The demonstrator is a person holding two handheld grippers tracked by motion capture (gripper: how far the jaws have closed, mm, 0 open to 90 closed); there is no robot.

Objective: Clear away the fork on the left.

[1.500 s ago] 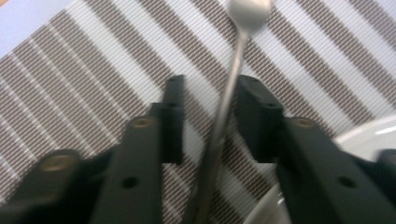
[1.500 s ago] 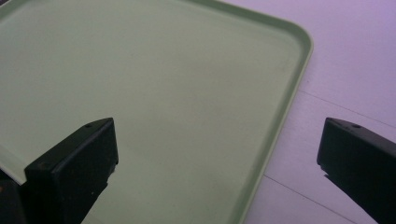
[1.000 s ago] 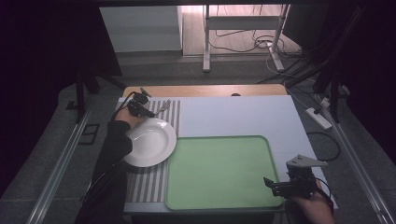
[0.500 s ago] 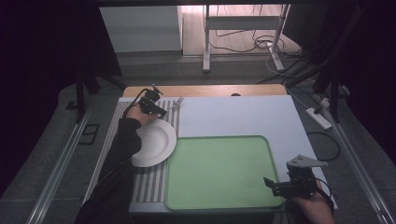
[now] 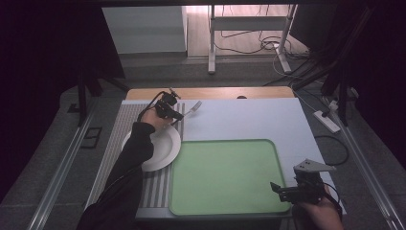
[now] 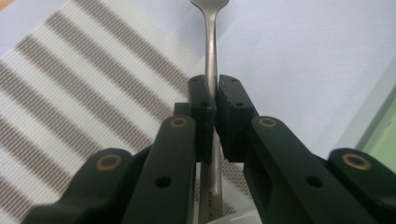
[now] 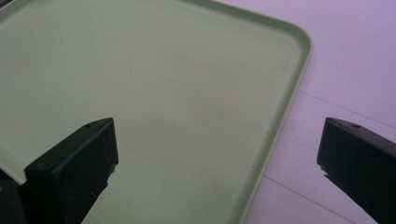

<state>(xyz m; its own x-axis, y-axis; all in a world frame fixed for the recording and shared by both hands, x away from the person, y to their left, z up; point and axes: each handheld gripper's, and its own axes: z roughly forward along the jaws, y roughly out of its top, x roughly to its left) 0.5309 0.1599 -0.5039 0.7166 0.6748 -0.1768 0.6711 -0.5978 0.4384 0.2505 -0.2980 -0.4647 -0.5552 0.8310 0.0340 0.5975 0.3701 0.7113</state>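
My left gripper (image 5: pixel 173 114) (image 6: pixel 216 91) is shut on the handle of a metal fork (image 6: pixel 212 42), held above the far left of the table. The fork (image 5: pixel 192 109) points right and away, over the edge of the striped mat (image 5: pixel 115 139). A white plate (image 5: pixel 163 146) lies on that mat, just below the left hand. My right gripper (image 5: pixel 277 189) (image 7: pixel 217 149) rests open at the near right corner of the green tray (image 5: pixel 222 175) (image 7: pixel 154 84), with nothing between its jaws.
A pale tablecloth (image 5: pixel 249 120) covers the table beyond and right of the tray. A wooden strip (image 5: pixel 215 92) runs along the far edge. Cables and a power strip (image 5: pixel 327 120) lie on the floor to the right.
The left hand has carried the fork to the right and a little up, away from the far left corner of the mat. The right gripper has stayed still.
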